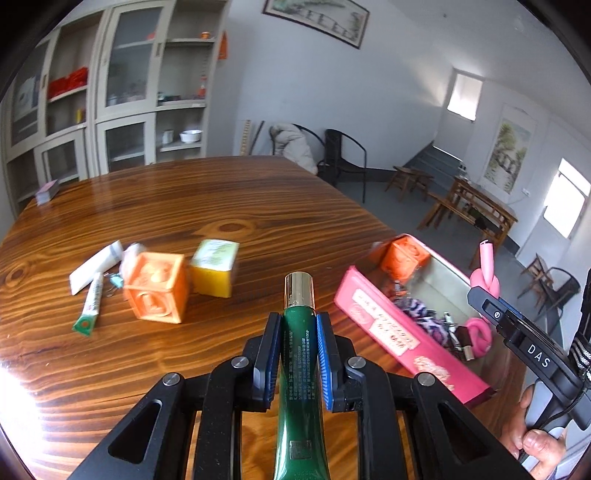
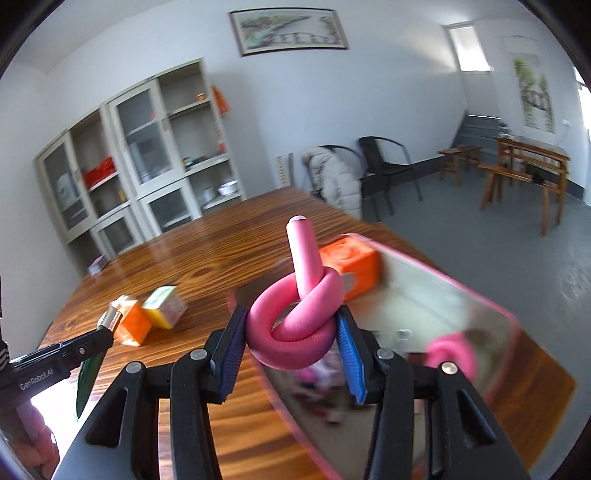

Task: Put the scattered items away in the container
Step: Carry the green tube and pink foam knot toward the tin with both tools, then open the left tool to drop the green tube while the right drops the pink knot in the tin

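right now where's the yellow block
In the left wrist view, the yellow block sits on the table, left of centre, just right of the orange cube.

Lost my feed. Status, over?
Left gripper shut on green tube. Right gripper shut on pink knot, above pink box. Nothing blocking.

Glass-door cabinet against wall; framed painting above; black chair; wooden stools.
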